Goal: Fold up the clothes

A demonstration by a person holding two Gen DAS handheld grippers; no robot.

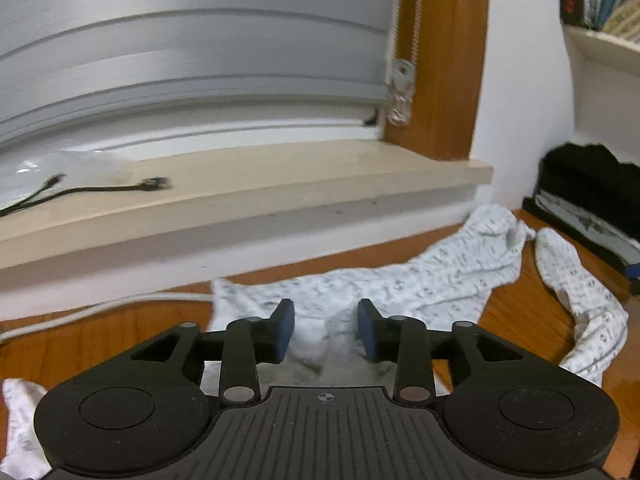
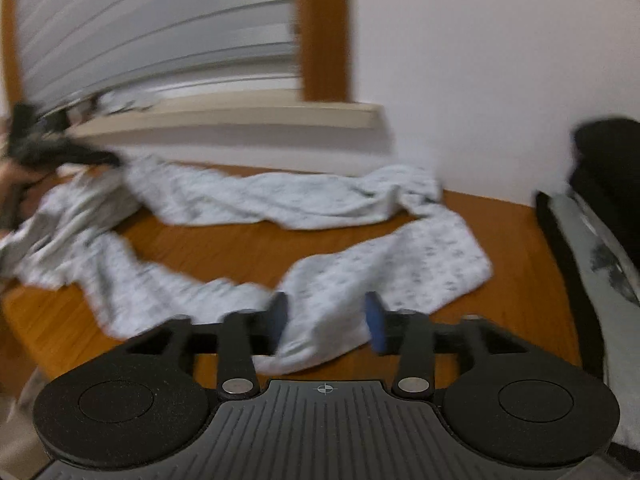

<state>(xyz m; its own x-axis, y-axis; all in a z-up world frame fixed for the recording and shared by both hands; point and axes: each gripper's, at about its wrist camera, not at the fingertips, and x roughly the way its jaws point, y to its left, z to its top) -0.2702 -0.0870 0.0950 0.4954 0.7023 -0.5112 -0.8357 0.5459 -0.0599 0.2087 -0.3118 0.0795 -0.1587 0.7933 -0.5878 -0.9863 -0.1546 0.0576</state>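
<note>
One white patterned garment (image 1: 420, 284) lies crumpled on the wooden table (image 1: 120, 332), spreading from centre to right of the frame. The left tool (image 1: 326, 330) hovers above its near edge with pads apart, gripping nothing. In the blurred right view, the right tool (image 2: 326, 320) likewise stands parted over soft cloth (image 2: 320, 280).

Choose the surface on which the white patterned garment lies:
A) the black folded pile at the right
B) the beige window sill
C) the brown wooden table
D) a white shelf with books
C: the white patterned garment is spread over the brown wooden table, below the beige window sill and left of the black folded pile.
</note>
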